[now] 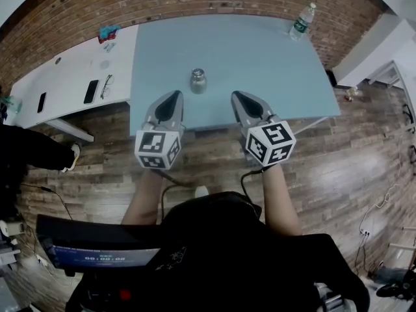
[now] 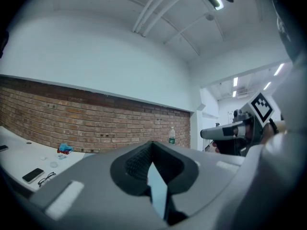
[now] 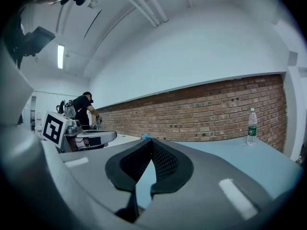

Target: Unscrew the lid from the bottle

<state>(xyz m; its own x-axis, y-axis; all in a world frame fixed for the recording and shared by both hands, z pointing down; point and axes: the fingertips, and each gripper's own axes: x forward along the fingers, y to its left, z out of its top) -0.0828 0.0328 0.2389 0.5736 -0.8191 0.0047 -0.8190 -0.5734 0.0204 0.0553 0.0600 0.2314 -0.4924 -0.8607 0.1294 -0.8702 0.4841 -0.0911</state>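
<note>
A small grey bottle with a silver lid point(image 1: 198, 81) stands upright on the blue table point(image 1: 260, 64), near its front edge. My left gripper point(image 1: 175, 95) hovers just left of and nearer than it, jaws shut and empty. My right gripper point(image 1: 236, 95) hovers just right of it, also shut and empty. Neither touches the bottle. In the left gripper view the shut jaws point(image 2: 152, 144) point over the table at the brick wall, and the bottle is hidden below them. The right gripper view shows its shut jaws point(image 3: 151, 141) the same way.
A clear water bottle point(image 1: 302, 21) point(image 2: 171, 134) point(image 3: 251, 120) stands at the table's far right corner. A white table point(image 1: 71, 83) to the left holds phones, glasses and a blue-red packet. A person point(image 3: 85, 108) stands far off. A screen point(image 1: 97, 252) sits near my body.
</note>
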